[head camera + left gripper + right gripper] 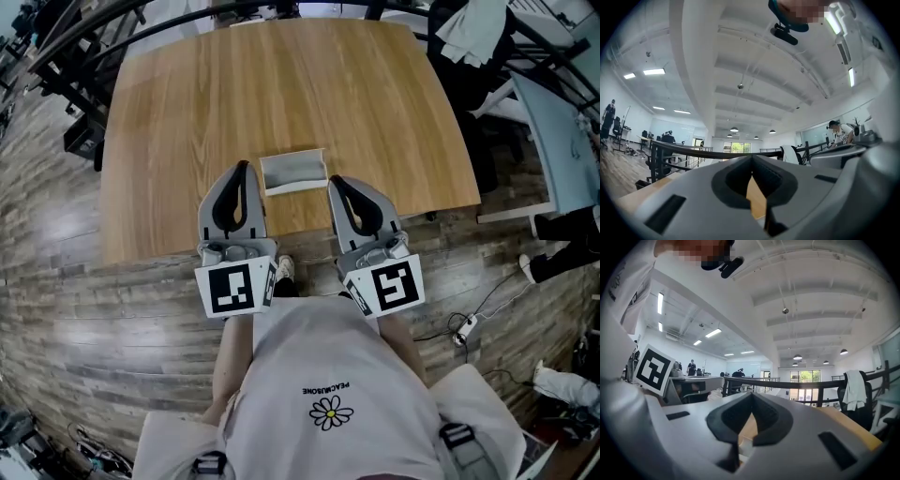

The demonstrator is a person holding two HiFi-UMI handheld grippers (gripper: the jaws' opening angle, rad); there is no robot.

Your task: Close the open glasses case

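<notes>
On wood-grain table [281, 103], rectangular grey glasses case [293, 172], lid open

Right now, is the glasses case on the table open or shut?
Open. The glasses case lies spread on the table, its grey inside showing in the head view.

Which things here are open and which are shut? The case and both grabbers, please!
glasses case: open, lying on the table
left gripper: shut, nothing between its jaws
right gripper: shut, nothing between its jaws
</notes>
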